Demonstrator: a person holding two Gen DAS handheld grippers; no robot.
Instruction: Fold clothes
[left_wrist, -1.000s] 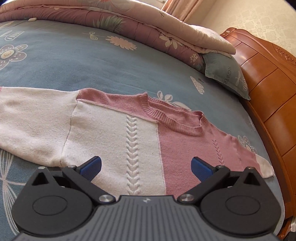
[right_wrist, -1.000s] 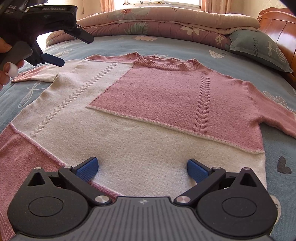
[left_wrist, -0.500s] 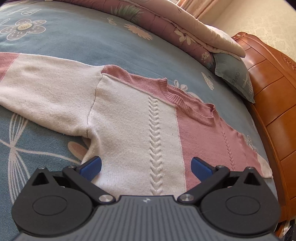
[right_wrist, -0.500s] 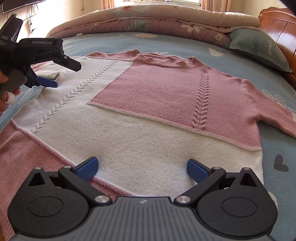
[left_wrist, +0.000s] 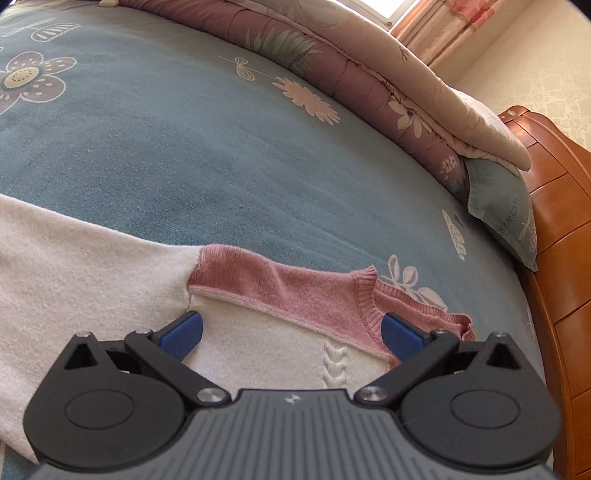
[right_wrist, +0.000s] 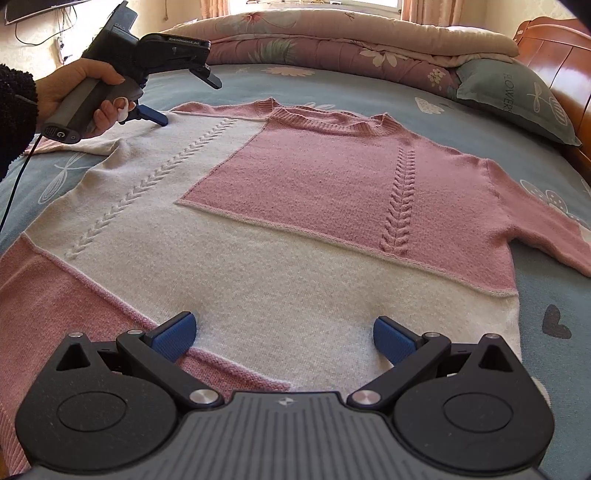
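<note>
Moved: left gripper (right_wrist: 184, 99) has advanced from mid-body to the sweater's (right_wrist: 295, 240) left shoulder.
Sweater: flat, face-up on bed (left_wrist: 184, 147).
Fingers: both grippers spread (right gripper (right_wrist: 284, 336) near hem).
Risk: pinching one knit layer, dragging it crooked.

left wrist low over sweater (left_wrist: 258, 295) shoulder, right wrist near hem
</note>
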